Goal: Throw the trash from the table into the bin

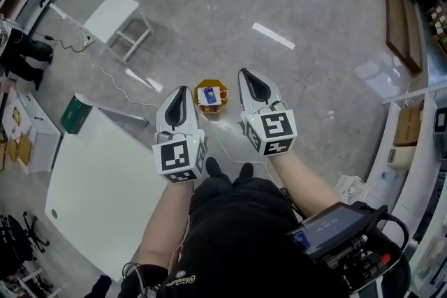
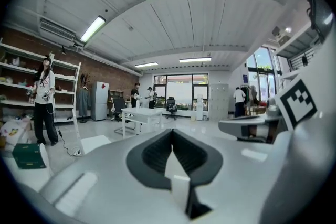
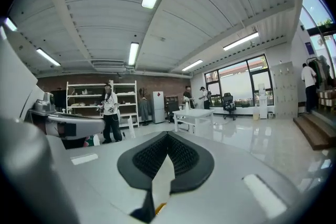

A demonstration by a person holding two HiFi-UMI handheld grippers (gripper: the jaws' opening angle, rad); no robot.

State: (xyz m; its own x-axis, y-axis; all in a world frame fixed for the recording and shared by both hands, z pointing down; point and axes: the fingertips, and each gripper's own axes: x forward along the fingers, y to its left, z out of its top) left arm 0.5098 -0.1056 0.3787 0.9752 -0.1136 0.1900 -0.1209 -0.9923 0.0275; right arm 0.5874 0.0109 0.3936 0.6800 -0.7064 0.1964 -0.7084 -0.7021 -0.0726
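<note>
The small orange bin (image 1: 211,98) stands on the floor just beyond my feet, with a white and blue piece of trash lying inside it. My left gripper (image 1: 183,91) and right gripper (image 1: 246,73) are held up side by side above the bin, one on each side of it. Both point out across the room. In the left gripper view the left gripper (image 2: 171,134) has its dark pads meeting at the tip, with nothing between them. The right gripper (image 3: 168,136) is shut and empty in its own view too. The white table (image 1: 105,185) lies at my left.
A green box (image 1: 75,114) sits at the table's far corner, and a white stool (image 1: 115,17) stands beyond it with a cable on the floor. A shelf runs along the right wall (image 1: 405,150). People stand far off (image 2: 44,105) by the shelves and another white table (image 3: 197,115).
</note>
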